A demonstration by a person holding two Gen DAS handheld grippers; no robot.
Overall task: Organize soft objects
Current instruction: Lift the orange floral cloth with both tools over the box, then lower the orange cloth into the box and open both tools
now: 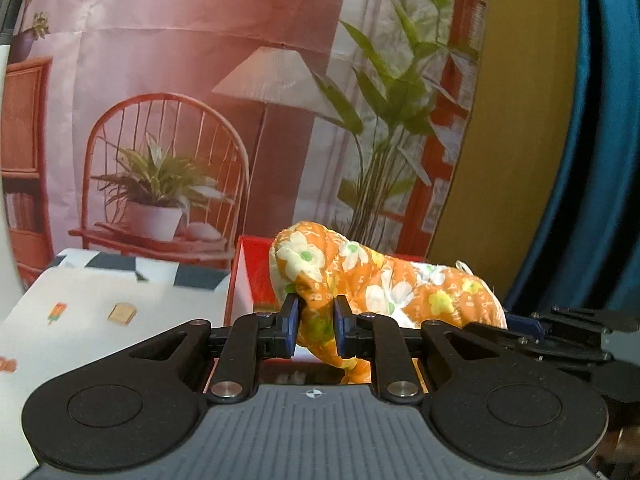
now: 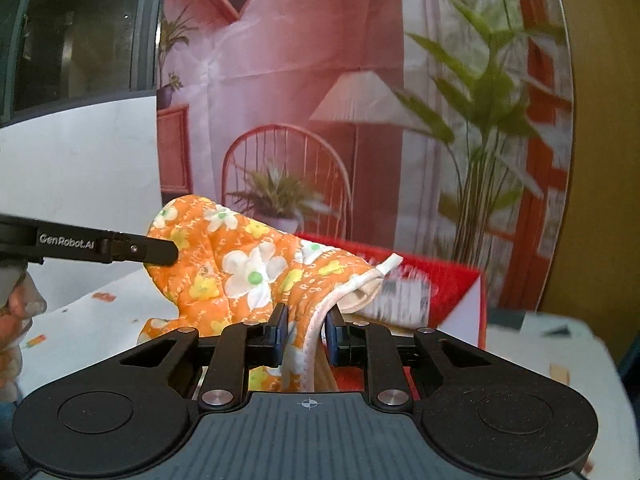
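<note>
Oven mitt (image 1: 384,284), orange with flowers, hangs between both grippers above the table's far edge, in front of the red box (image 2: 448,280). Left gripper (image 1: 316,320) pinches the fingertip end; right gripper (image 2: 306,330) pinches the white-trimmed cuff. Keep both pinches firm and level, and carry the mitt taut over the box opening.

Printed backdrop (image 1: 224,80) hangs behind the work surface: pink wall, rattan chair with potted plant, pleated floor lamp, tall bamboo, red window frame. Right of it a mustard-yellow wall (image 1: 520,120), then a blue curtain (image 1: 600,160); in the right wrist view a dark window (image 2: 80,28) sits above a white wall (image 2: 80,160). Table (image 1: 100,288) wears a white cloth with small printed motifs; light is soft and even.
</note>
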